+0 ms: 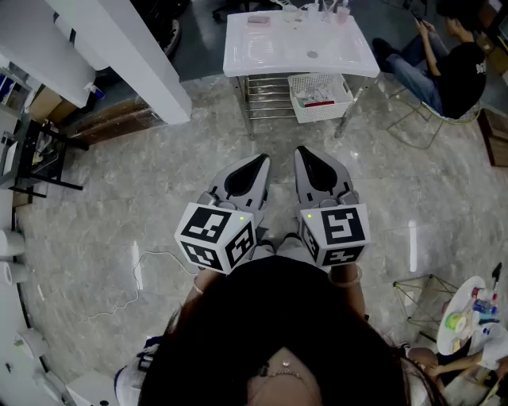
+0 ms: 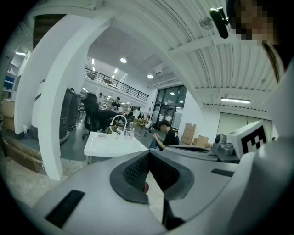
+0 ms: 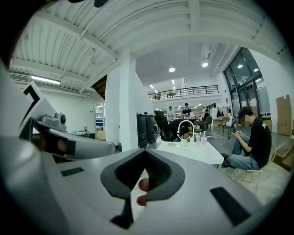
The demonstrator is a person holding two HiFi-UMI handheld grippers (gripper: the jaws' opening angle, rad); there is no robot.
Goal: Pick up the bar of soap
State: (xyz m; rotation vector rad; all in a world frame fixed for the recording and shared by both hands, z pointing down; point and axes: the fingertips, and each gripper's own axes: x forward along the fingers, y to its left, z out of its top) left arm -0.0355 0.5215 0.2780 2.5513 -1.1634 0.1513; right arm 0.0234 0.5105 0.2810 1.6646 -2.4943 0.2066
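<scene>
The smooth grey left gripper [image 1: 255,168] and right gripper [image 1: 305,157] were closed on nothing, ribbed black pads [image 2: 134,171] together. The small pale rectangular bar of soap [image 1: 258,20] lay on the glossy white counter [image 1: 270,57], well apart.

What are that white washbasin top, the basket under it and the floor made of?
The washbasin top looks like glossy white ceramic or moulded resin: it is smooth, with soft highlights. The basket seems to be white plastic, judging by its lattice walls. The floor appears to be polished grey stone or marble-look tile: it is veined and mirrors the lights.
</scene>
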